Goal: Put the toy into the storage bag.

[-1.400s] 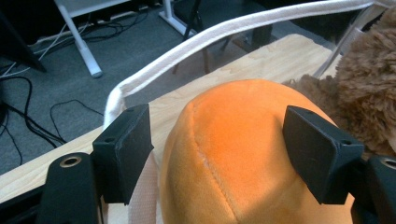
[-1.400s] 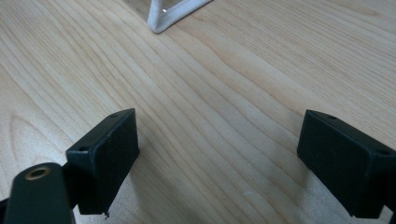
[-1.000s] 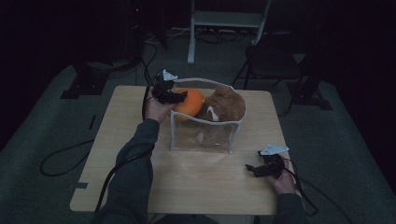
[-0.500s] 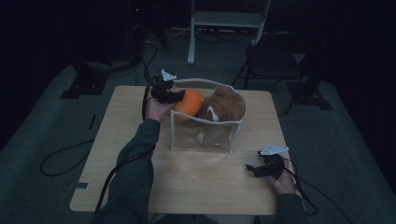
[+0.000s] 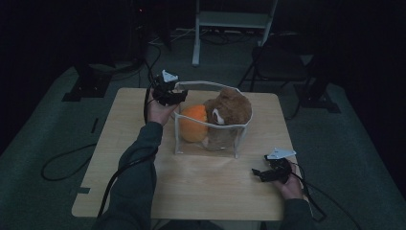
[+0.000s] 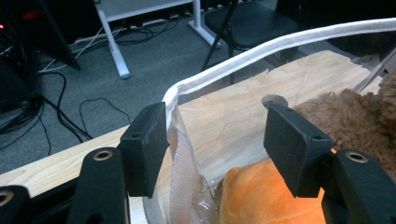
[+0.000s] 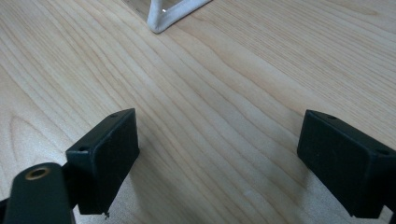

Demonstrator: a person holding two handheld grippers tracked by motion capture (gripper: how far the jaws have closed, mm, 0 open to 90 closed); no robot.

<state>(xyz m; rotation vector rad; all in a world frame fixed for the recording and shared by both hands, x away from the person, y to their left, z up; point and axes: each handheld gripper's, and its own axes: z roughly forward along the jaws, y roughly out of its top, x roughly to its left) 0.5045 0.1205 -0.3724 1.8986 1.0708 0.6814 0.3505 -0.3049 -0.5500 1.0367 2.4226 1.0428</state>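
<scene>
clear bag on the wooden table, left jaws astride its rim

dark floor and cables surround the wooden table (image 5: 143,143) we work at. near its middle stands a clear bag (image 5: 225,143) with white piping along its edges, its top open. inside, toward the left, we see an orange plush (image 5: 193,123), and just to its right a brown furry plush (image 5: 232,109) that rises above the rim; the two touch.

at the bag's left far corner we hold the left gripper (image 5: 170,94). in the left gripper view its jaws have just been closing and now stand partly open, astride the white rim (image 6: 280,44): one pad lies against the bag's corner seam from outside, the other hangs inside the bag above the orange plush (image 6: 261,198), not touching the bag wall. the brown plush (image 6: 355,116) sits just beyond that inner pad.

well apart, at the table's near right, our right gripper (image 5: 268,173) lies low over bare wood. its jaws are spread wide with nothing between them, and a bottom corner of the bag (image 7: 170,14) lies ahead of them.
</scene>
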